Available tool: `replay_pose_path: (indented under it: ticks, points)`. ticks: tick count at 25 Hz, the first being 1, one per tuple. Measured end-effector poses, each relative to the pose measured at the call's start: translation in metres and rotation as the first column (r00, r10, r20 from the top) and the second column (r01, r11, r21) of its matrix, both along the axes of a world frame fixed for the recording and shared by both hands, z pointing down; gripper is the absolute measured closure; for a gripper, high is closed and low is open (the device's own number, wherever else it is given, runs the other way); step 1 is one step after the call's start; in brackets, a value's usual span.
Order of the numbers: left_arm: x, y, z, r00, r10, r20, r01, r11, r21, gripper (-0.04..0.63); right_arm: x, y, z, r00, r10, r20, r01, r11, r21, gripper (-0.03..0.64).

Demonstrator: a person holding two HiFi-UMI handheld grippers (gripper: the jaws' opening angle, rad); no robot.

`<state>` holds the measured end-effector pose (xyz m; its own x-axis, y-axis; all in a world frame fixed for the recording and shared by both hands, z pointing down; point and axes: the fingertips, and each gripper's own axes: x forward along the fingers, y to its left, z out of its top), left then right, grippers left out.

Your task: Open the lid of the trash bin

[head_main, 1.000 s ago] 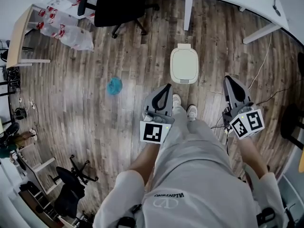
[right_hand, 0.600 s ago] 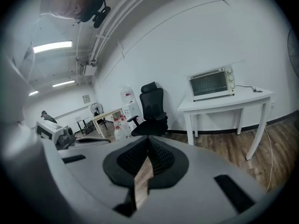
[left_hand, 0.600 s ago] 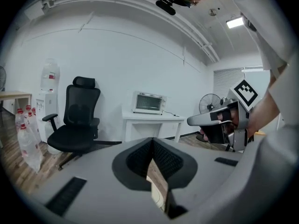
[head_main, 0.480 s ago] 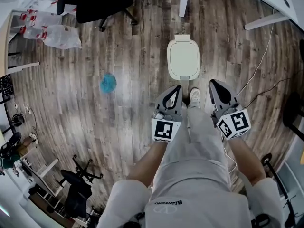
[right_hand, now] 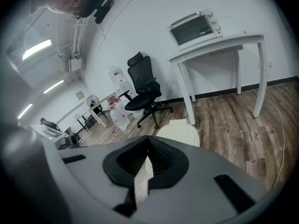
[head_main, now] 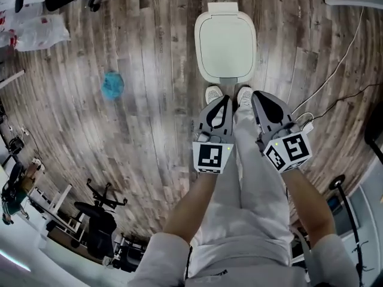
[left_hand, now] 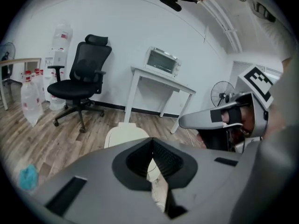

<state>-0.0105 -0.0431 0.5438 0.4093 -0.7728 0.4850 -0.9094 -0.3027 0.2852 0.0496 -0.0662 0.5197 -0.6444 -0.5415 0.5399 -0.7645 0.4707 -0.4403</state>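
Note:
The white trash bin (head_main: 225, 43) stands on the wood floor with its lid down flat. It also shows just past the jaws in the left gripper view (left_hand: 122, 135) and the right gripper view (right_hand: 181, 131). The person's two shoes (head_main: 213, 93) sit right at its near edge. My left gripper (head_main: 219, 107) and right gripper (head_main: 261, 102) hang side by side over the legs, short of the bin and not touching it. In both gripper views, the left gripper (left_hand: 152, 143) and the right gripper (right_hand: 148, 140) have their jaws closed together with nothing between them.
A blue crumpled object (head_main: 111, 84) lies on the floor to the left. A cable (head_main: 338, 70) trails at the right. A black office chair (left_hand: 81, 80), a white table (left_hand: 161, 80) bearing a small oven, and a fan (left_hand: 219, 94) stand beyond the bin.
The person has stepped up to the bin, which now looks larger and lies right at the feet. Both grippers drew closer together, still shut.

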Motion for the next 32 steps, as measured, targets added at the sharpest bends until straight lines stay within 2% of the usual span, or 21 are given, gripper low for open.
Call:
replay_pose_path:
  ticks: [5,13,21,32]
  points:
    - [0.014,0.005,0.079,0.999,0.024,0.036,-0.023,0.999,-0.034,0.594,0.002,0.016,0.061,1.0,-0.007,0.003,0.008,0.999,-0.051,0.6]
    - [0.019,0.014,0.152,0.998,0.015,0.055,-0.01,0.995,-0.1,0.594,0.011,0.024,0.092,1.0,0.014,0.009,-0.013,0.996,-0.085,0.6]
    - [0.019,0.013,0.179,0.998,0.012,0.064,-0.003,0.991,-0.135,0.594,0.006,0.037,0.111,1.0,0.008,0.02,-0.005,0.993,-0.115,0.6]
    - [0.021,0.015,0.192,0.997,0.028,0.073,-0.017,0.988,-0.154,0.594,0.004,0.04,0.119,0.999,0.028,0.027,-0.024,0.991,-0.132,0.601]
